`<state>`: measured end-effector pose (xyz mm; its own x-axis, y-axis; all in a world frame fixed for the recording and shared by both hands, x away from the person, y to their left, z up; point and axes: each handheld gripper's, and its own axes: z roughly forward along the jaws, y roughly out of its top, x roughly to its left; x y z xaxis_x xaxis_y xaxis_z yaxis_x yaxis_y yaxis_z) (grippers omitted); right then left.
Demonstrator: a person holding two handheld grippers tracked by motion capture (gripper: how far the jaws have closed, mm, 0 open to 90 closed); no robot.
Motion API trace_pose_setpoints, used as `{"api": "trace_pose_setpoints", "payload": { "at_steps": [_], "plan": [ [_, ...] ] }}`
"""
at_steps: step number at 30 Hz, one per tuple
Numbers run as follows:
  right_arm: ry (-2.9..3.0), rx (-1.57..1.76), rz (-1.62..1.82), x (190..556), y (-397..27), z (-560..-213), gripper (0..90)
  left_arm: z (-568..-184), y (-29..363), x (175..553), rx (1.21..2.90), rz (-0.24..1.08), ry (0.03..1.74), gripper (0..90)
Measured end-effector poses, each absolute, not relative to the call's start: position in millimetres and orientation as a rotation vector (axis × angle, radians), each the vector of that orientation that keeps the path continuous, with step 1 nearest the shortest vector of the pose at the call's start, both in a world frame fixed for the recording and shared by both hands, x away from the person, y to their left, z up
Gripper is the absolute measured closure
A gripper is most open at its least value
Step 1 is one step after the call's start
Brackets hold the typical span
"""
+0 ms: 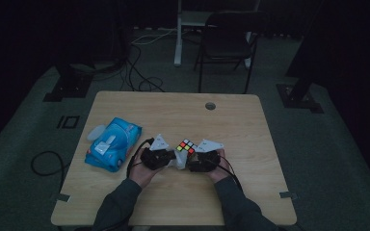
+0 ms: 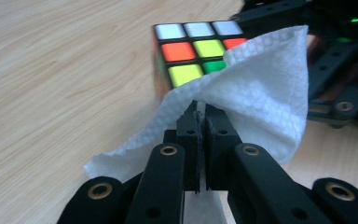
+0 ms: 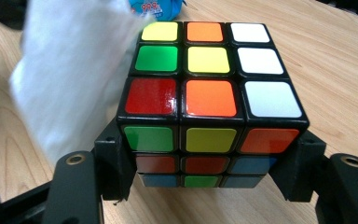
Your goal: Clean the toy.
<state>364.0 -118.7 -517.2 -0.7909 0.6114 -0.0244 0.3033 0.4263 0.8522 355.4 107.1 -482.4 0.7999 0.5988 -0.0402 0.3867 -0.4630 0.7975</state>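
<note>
On the near middle of the pale wooden counter (image 1: 173,202), the left gripper (image 2: 198,122) has its fingers pinched together on a white textured paper wipe (image 2: 265,88), draped against the multicoloured plastic puzzle cube (image 3: 200,88). The right gripper (image 3: 205,182) has its fingers clamped on the cube's two sides. Farther left lies a blue soft pack of wet wipes (image 1: 112,143).

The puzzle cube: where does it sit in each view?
High view: puzzle cube at table centre, between both tools.
Left gripper view: top centre, partly behind the white wipe.
Right gripper view: centre, clamped by the right tool.
Shared landmark: the white wipe.
</note>
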Motion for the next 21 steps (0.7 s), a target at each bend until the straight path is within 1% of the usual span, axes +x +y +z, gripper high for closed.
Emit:
{"api": "trace_pose_setpoints", "payload": {
  "at_steps": [15,21],
  "plan": [
    [2.374,0.771,1.283,363,-119,-519,34.2,-488,141,381,2.037,0.326,0.884,87.5],
    [2.408,0.732,1.275,360,-111,-523,34.2,-488,144,384,2.012,0.325,0.906,87.5]
  ]
}}
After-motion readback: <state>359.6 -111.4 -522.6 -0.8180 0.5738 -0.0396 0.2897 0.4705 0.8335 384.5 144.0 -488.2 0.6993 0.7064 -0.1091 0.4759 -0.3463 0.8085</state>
